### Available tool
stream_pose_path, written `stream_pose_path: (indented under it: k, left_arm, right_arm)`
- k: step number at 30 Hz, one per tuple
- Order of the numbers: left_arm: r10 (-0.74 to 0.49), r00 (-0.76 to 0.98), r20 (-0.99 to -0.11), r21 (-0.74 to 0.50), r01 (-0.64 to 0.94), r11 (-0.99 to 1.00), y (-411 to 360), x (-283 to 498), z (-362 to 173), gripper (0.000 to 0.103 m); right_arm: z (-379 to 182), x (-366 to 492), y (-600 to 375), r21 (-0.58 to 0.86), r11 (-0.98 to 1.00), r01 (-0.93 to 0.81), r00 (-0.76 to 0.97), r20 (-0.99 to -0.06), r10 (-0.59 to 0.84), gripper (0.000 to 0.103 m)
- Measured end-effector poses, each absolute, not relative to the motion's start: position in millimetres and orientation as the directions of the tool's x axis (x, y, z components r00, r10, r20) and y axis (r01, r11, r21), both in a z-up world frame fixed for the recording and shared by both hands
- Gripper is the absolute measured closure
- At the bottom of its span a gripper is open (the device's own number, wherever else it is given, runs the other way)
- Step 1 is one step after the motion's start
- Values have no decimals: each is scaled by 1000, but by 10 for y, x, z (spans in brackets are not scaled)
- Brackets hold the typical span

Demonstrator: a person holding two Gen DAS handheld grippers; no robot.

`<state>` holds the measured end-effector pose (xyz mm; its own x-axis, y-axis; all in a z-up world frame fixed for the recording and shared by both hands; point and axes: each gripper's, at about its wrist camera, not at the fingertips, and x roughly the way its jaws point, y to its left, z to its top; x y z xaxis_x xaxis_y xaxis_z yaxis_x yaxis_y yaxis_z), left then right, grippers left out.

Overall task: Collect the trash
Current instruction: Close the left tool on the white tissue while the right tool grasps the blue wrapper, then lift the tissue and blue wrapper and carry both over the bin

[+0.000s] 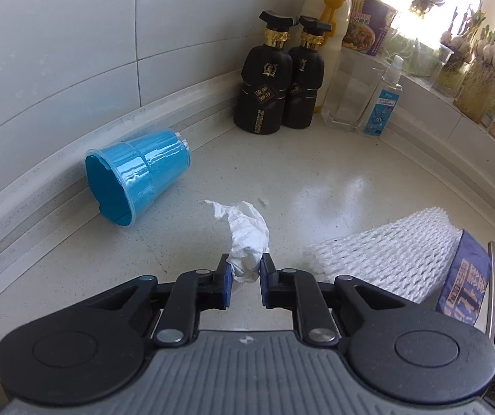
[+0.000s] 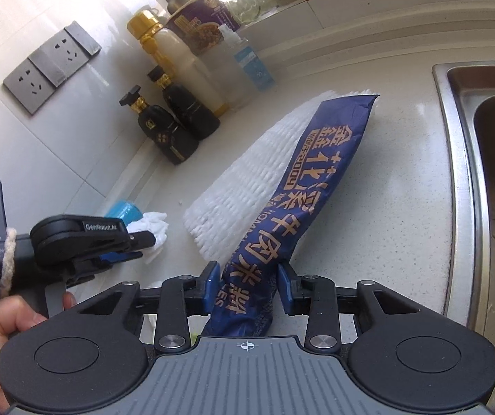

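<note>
Fingers [image 1: 227, 278] of the left gripper [image 1: 245, 269] pinch a crumpled white tissue [image 1: 247, 238] just above the table [image 1: 334, 190]; the right gripper [image 2: 249, 285] clamps a blue wrapper [image 2: 302, 186], angled downward. Farther back, a blue cup [image 1: 137, 176] lies tipped over.

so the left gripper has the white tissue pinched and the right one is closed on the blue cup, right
Not the cup. The right gripper is closed on the dark blue wrapper, as the right wrist view shows. The blue cup lies on its side by the wall, untouched. The left gripper does pinch the white tissue.
</note>
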<state>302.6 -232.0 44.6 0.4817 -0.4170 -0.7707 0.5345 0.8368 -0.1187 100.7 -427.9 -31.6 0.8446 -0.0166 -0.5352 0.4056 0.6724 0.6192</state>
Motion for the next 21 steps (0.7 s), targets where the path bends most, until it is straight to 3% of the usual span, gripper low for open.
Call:
stream_pose_path:
  k: [11,21]
  left_arm:
    - [-429,497,-754,-186,466,865,-1827,2879,625,89]
    - [-430,535,-728,-203,431,879,-1080,2555,803,89]
  right_arm:
    - [-133,763,-4351,643,679,355,883,-469,-18,76]
    - [234,634,-4128,613,764,200,923,-380,63,76]
